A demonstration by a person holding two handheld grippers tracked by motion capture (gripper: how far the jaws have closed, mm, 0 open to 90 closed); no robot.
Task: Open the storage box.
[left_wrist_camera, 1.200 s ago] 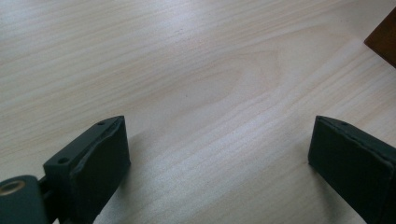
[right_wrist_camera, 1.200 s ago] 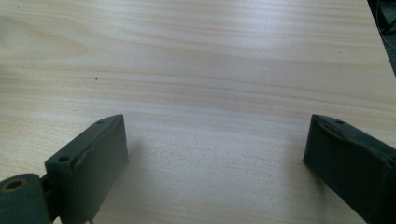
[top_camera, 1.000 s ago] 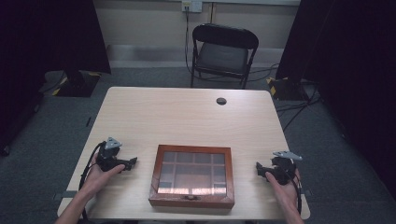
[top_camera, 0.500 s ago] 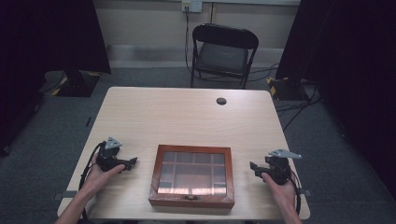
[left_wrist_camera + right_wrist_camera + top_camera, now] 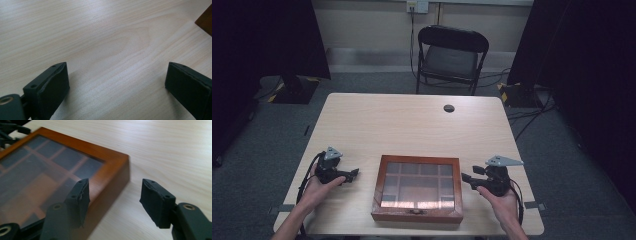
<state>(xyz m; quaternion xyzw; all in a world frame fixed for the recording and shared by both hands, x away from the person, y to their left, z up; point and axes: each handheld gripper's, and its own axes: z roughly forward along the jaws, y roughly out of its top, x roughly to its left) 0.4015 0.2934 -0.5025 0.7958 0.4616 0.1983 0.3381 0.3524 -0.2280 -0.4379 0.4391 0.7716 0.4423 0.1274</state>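
Right tongs half-open, just been closing, nothing gripped, nearing box edge. Left tongs wide open, empty, resting on table. Best: approach lid rim squarely, steady box.

The high view looks down over the table; both gripper views sit close, apparently sharing the wooden box.
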